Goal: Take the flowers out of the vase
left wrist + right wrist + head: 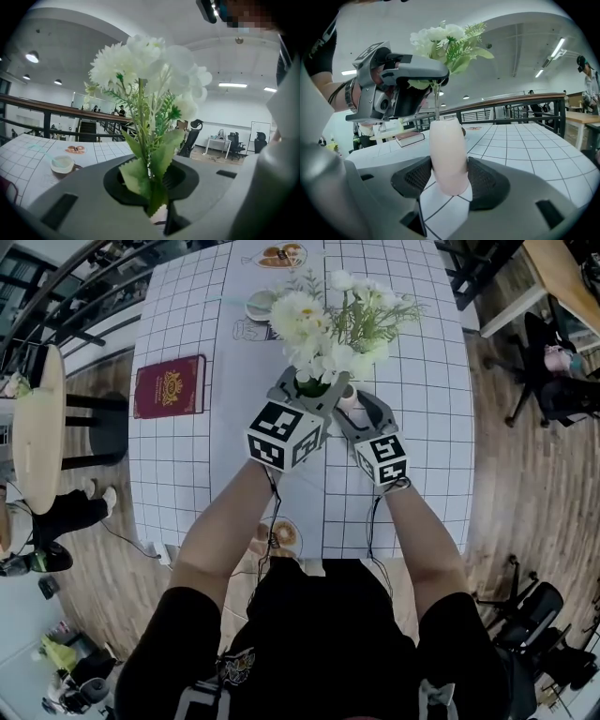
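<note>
The right gripper (449,183) holds its jaws tight on the pale vase (446,140) to steady it on the desk (520,140) — so the left gripper (150,185), jaws nearly closed on the flowers (147,70) by their stems just above its neck, can pull them free

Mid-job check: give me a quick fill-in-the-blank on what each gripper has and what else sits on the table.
The left gripper is shut on the ____ of the flowers.
The right gripper is shut on the pale ____.
The book on the table has a ____ cover.
Missing words: stems; vase; red.
</note>
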Demonstrator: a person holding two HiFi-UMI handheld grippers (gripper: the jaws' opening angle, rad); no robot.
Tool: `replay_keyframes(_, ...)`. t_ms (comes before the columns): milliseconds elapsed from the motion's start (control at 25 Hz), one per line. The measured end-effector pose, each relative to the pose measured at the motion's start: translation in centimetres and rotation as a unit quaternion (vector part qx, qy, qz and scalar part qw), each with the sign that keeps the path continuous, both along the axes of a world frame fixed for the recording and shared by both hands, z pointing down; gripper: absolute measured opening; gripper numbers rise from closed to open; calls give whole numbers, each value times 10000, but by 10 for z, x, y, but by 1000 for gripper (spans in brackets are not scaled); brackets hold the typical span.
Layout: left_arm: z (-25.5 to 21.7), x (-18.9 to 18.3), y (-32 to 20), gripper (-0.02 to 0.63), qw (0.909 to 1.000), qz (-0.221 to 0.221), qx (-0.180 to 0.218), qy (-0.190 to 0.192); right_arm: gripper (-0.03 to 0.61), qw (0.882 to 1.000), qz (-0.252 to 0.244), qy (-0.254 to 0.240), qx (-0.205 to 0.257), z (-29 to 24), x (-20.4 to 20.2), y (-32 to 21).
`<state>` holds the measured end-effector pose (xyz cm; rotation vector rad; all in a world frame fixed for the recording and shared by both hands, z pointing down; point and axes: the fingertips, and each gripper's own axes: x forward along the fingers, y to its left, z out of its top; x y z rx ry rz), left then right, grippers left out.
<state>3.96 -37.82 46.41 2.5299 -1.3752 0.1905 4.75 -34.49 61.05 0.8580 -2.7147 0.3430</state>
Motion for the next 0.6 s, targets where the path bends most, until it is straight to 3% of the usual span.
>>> replay_keyframes(600,-55,-31,20,73,9980,-295,463,316,255,10000,-24,75,-56,1,0,-1)
